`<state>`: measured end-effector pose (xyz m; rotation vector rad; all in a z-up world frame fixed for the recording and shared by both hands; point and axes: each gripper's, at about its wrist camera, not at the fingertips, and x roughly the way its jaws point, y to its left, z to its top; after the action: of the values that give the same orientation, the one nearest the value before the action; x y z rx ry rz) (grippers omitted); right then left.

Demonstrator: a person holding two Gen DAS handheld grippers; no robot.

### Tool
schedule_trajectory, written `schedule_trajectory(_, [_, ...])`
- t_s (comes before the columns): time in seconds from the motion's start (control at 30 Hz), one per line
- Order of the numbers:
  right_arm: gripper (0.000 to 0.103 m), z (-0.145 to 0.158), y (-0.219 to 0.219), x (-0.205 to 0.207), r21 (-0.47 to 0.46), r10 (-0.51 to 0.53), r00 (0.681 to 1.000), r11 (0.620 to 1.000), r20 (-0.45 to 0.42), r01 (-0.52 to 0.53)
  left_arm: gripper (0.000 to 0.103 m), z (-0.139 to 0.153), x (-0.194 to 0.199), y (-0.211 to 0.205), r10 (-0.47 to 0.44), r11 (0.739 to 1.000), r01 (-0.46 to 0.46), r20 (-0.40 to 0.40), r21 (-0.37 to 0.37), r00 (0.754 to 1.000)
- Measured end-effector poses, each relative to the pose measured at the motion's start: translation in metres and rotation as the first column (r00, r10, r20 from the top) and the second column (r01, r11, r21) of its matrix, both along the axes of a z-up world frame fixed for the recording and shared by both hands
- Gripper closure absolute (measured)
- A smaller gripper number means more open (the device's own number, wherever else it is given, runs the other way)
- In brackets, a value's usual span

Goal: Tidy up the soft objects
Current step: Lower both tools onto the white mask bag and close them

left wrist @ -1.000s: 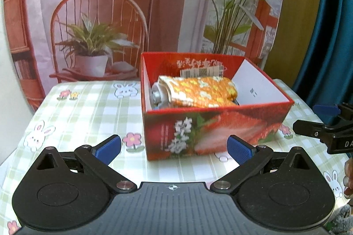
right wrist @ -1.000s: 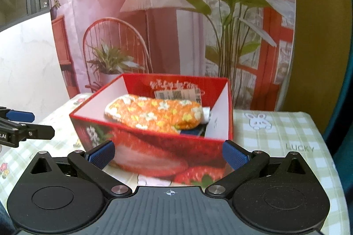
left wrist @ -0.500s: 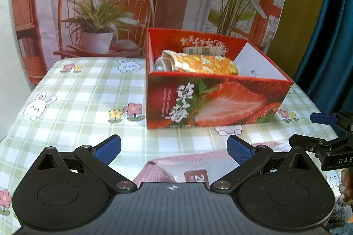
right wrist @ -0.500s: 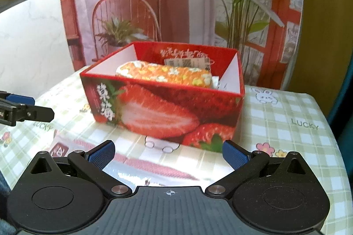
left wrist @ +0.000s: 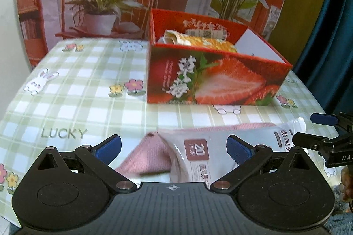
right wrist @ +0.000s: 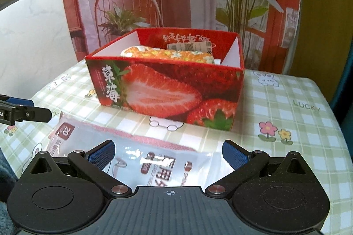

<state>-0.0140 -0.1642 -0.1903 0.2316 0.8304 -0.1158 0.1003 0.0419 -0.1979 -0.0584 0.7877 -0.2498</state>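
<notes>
The blue-padded fingers (left wrist: 108, 148) of the left gripper (left wrist: 174, 148) stand wide apart and grip nothing, and the fingers (right wrist: 101, 154) of the right gripper (right wrist: 168, 155) are spread just as wide, also empty. Between and just ahead of both pairs lies the task's thing: a flat, clear plastic packet with maroon printed labels (right wrist: 154, 163), resting on a pink knitted cloth (left wrist: 145, 160) on the counter covered in a green checked tablecloth with rabbits and flowers (left wrist: 92, 89). The packet's long axis runs across the counter, roughly parallel to the near wall of the red cardboard box printed with strawberries (right wrist: 167, 89), which stands just beyond it. The end marked "20" (left wrist: 196, 152) points toward the left gripper, and the other end (left wrist: 284, 135) reaches toward the right gripper's tips. In the left wrist view the "20" end sits inside the gap of the fingers, slightly right of centre; in the right wrist view the packet's middle and right part fill the gap. Both grippers are thus near, each over its own end. The box already holds an orange, flower-patterned soft roll (right wrist: 167, 55) lying lengthwise, so I judge the packet would go in the same way round, alongside or on top of it.
</notes>
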Motion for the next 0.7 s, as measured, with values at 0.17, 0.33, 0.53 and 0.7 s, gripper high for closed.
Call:
schedule_trajectory(0.17, [0.002,-0.004,0.003,-0.006,0.024,0.016,1.000,1.000,-0.020,-0.015,0.008,-0.003,-0.001,-0.001,-0.029,0.999,0.028,-0.014,-0.023,0.999])
schedule_trajectory(0.33, [0.002,-0.008,0.005,-0.010,0.032,0.021,0.998,0.999,-0.052,-0.019,0.014,-0.013,-0.002,-0.005,-0.053,0.998,0.051,-0.050,-0.046,0.997])
schedule_trajectory(0.53, [0.002,-0.021,0.000,-0.012,0.062,-0.010,0.994,0.998,-0.110,0.017,0.023,-0.026,0.004,-0.005,-0.068,0.994,0.059,-0.096,-0.088,0.993])
schedule_trajectory(0.7, [0.002,-0.032,-0.003,-0.012,0.116,-0.007,0.989,0.993,-0.148,0.025,0.031,-0.033,0.006,-0.007,-0.087,0.991,0.073,-0.126,-0.114,0.988])
